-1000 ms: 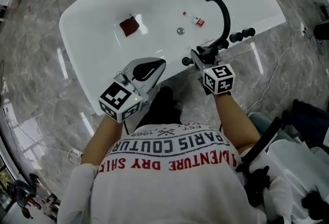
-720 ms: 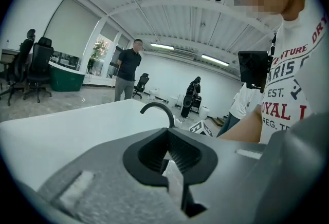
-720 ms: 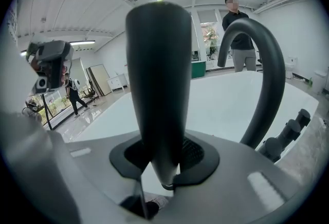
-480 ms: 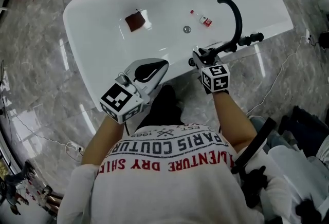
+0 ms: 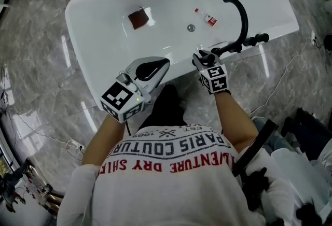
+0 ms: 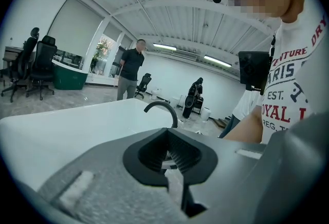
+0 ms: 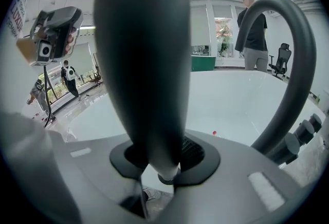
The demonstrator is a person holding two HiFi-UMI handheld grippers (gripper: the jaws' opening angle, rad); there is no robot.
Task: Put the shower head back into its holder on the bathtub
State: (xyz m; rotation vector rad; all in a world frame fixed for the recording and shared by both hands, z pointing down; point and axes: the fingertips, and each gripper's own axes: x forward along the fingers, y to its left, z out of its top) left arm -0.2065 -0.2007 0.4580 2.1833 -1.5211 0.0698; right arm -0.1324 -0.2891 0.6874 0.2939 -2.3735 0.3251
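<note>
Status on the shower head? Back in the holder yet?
Done: the shower head is gripped upright in the right gripper, at the tub rim beside the faucet.
In hand: its lower tip is at the dark holder ring; can't tell if it's seated.
Left: push it home, let go. The left gripper is shut and empty.
</note>
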